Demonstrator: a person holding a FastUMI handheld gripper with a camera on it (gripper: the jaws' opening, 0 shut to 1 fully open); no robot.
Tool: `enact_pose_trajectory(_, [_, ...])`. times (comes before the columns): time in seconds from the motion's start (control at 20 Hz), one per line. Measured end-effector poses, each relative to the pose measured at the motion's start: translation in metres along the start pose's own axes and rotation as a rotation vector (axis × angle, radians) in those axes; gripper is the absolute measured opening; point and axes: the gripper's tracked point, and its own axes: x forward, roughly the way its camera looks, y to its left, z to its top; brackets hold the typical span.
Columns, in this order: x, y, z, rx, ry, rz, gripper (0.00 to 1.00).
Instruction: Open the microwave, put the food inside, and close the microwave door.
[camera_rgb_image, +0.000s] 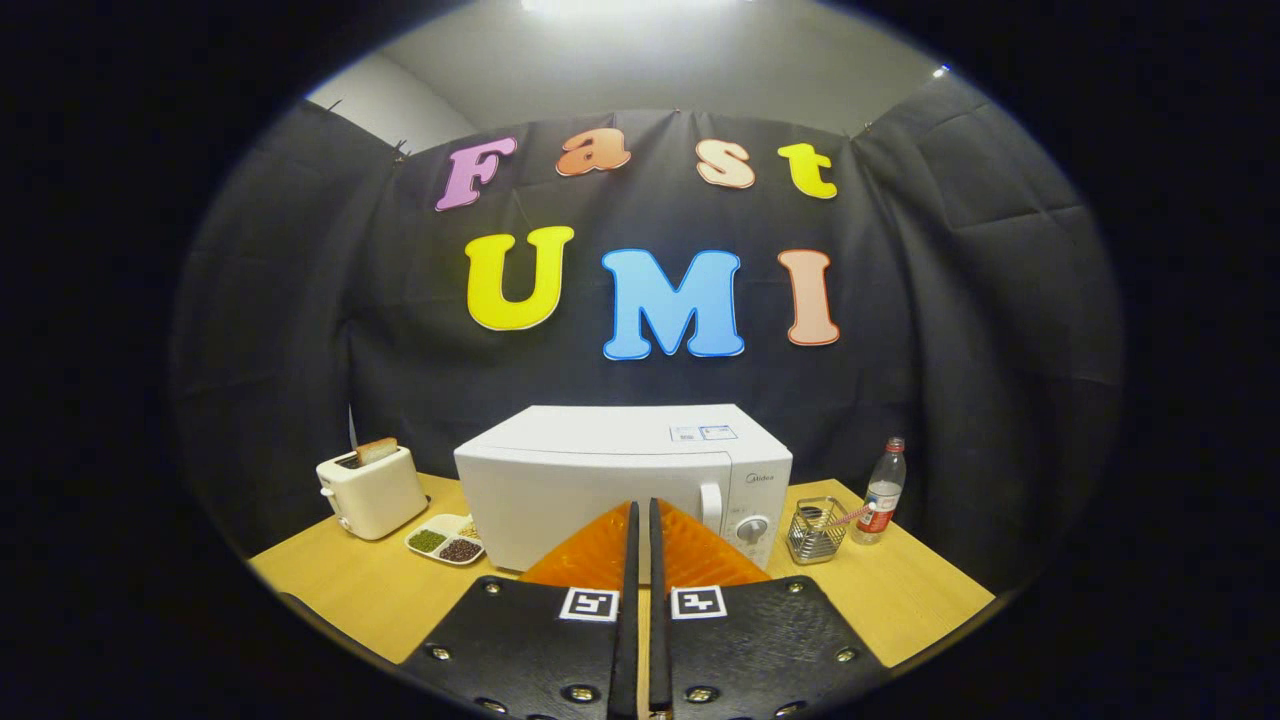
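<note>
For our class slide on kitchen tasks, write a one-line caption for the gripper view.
Gripper shut and empty, facing the closed white box-shaped microwave on the light wooden table.

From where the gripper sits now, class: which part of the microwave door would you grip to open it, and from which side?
Probably the vertical handle on the microwave door's right edge, beside the dial. Approach from the front, one finger either side of the upright bar. The gripper is shut, so open it first.

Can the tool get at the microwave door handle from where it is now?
Probably yes: the tool, fingers closed together, faces the microwave, and its handle sits just ahead with nothing between; the fingers must open first.
</note>
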Motion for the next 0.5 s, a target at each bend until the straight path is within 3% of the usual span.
enact_pose_trajectory(0.1, [-0.019, 0.007, -0.003, 0.019, -0.005, 0.022, 0.19])
enact_pose_trajectory(0.25, [-0.041, -0.003, -0.009, 0.011, -0.021, -0.02, 0.89])
enact_pose_trajectory(0.35, [-0.053, -0.007, -0.006, 0.025, -0.041, -0.044, 1.0])
enact_pose_trajectory(0.5, [-0.064, -0.012, 0.004, 0.038, -0.064, -0.051, 1.0])
